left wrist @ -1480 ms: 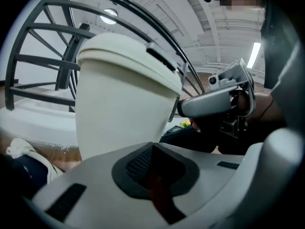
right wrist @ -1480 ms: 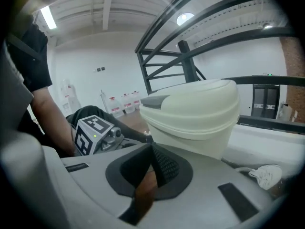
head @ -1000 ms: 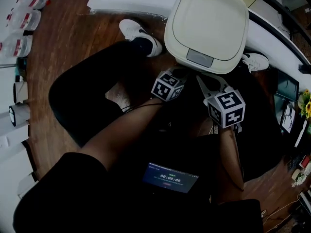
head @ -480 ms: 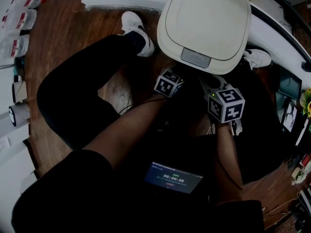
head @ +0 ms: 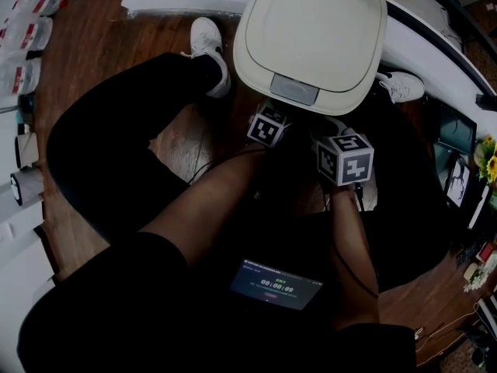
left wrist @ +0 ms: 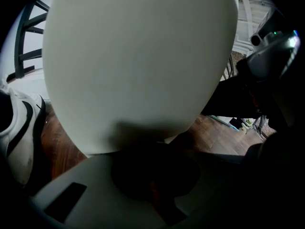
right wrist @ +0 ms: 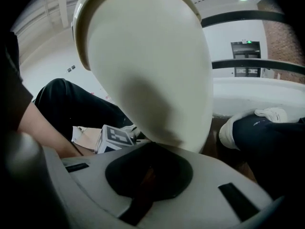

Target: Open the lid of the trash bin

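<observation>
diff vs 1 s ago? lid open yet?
Both grippers moved forward. The left gripper and right gripper now sit closer to the front edge of the trash bin lid, either side of its grey latch. Neither visibly grips anything. The lid has stayed shut.

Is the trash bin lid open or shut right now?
Shut. In the head view the lid lies flat, covering the whole top, with no gap or interior showing.
</observation>
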Demonstrator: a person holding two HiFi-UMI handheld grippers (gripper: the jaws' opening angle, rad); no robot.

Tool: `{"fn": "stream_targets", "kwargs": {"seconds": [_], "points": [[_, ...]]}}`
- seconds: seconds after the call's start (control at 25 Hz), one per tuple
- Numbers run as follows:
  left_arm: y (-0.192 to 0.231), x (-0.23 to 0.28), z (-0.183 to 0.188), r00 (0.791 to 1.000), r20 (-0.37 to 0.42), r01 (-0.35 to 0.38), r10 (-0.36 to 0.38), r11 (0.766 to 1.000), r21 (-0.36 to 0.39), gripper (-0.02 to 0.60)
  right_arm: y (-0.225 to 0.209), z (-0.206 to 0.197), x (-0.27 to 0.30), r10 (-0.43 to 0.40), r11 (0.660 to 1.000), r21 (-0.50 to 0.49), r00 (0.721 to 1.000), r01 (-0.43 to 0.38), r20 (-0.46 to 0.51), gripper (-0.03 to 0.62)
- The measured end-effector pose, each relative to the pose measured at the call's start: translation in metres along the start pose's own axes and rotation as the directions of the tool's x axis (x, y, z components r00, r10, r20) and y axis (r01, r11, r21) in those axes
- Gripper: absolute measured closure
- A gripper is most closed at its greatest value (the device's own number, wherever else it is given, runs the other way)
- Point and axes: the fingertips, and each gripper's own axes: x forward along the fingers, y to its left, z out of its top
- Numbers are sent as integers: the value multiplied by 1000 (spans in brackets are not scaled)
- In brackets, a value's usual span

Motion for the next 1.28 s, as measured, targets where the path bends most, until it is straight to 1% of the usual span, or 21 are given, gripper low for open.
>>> {"fn": "stream_targets", "kwargs": {"seconds": [0.16, 0.36, 0.56, 0.72, 0.84, 1.04, 1.16, 1.28], "points": [[2, 13, 4, 1000, 5, -18, 19, 1000, -22, 546, -2, 1, 0, 13, 1000, 12, 1000, -14, 13, 572], [5, 19, 6, 999, 22, -46, 48, 998, -53, 546, -6, -1, -4, 7, 1000, 22, 1000, -8, 13, 572], [10, 27, 3, 997, 19, -76, 78, 993, -86, 546, -14, -1, -6, 2, 999, 33, 1000, -2, 22, 573], [12, 29, 0, 996, 30, -75, 78, 993, -93, 546, -17, -1, -5, -5, 999, 32, 1000, 4, 16, 572], [12, 30, 0, 996, 23, -85, 88, 992, -92, 546, -21, 0, -7, -13, 999, 35, 1000, 12, 15, 572], [15, 30, -2, 994, 29, -100, 107, 978, -183, 546, -23, 2, -8, -18, 999, 39, 1000, 18, 14, 572], [14, 32, -1, 993, 31, -104, 111, 980, -171, 546, -21, 1, -6, -15, 999, 36, 1000, 14, 11, 572], [15, 32, -4, 993, 15, -111, 115, 980, -163, 546, -21, -3, -6, -16, 999, 35, 1000, 15, 1, 572]]}}
